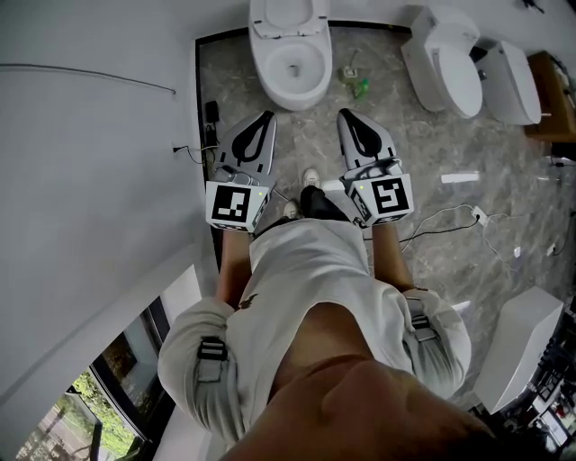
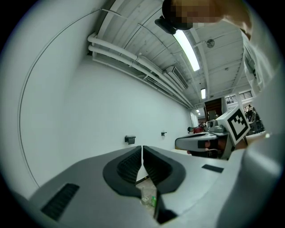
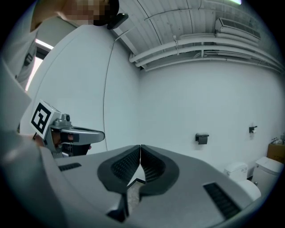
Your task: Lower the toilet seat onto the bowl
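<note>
Two hand-held grippers sit side by side, the left gripper and the right gripper, each with its jaws pressed together on nothing. Just ahead, on the grey marbled floor, stands one white ceramic toilet. Its toilet seat seems tipped up at the back, though the frame's top edge cuts it off. To the right stand a second white toilet and a third white toilet, making three in all.

I find no readable word, number or brand here; the only print is black-and-white square markers on the left cube and right cube.
</note>
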`<move>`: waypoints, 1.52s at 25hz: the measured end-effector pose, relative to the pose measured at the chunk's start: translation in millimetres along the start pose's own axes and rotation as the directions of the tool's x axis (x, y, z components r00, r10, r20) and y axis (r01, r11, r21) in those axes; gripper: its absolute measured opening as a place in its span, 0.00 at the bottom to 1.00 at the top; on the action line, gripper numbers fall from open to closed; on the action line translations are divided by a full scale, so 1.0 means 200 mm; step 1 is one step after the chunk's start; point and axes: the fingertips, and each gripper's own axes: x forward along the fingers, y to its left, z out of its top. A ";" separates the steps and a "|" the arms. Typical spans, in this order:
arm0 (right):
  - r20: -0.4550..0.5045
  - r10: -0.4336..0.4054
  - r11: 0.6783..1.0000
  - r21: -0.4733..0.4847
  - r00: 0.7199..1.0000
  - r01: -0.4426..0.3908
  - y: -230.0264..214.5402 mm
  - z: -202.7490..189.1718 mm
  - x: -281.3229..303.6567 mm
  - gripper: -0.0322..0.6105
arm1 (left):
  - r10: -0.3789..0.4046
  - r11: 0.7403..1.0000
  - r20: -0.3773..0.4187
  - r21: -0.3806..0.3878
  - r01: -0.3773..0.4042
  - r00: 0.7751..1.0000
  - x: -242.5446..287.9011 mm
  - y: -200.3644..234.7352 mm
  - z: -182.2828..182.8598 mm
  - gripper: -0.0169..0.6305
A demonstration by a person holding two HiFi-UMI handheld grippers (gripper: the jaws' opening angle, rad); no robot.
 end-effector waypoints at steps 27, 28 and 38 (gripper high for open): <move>0.008 0.090 0.996 0.023 0.996 -0.091 -0.57 -0.03 0.63 0.08 | 0.102 0.994 -0.035 0.030 -0.101 0.994 0.73 0.31 -0.06 0.06; 0.005 0.085 0.996 0.022 0.996 -0.085 -0.59 -0.03 0.67 0.08 | 0.100 0.995 -0.036 0.026 -0.099 0.994 0.76 0.34 -0.07 0.06; -0.021 0.032 0.999 0.017 0.999 -0.031 -0.71 -0.06 1.08 0.08 | 0.049 0.999 -0.035 0.006 -0.049 0.998 1.07 0.69 -0.12 0.06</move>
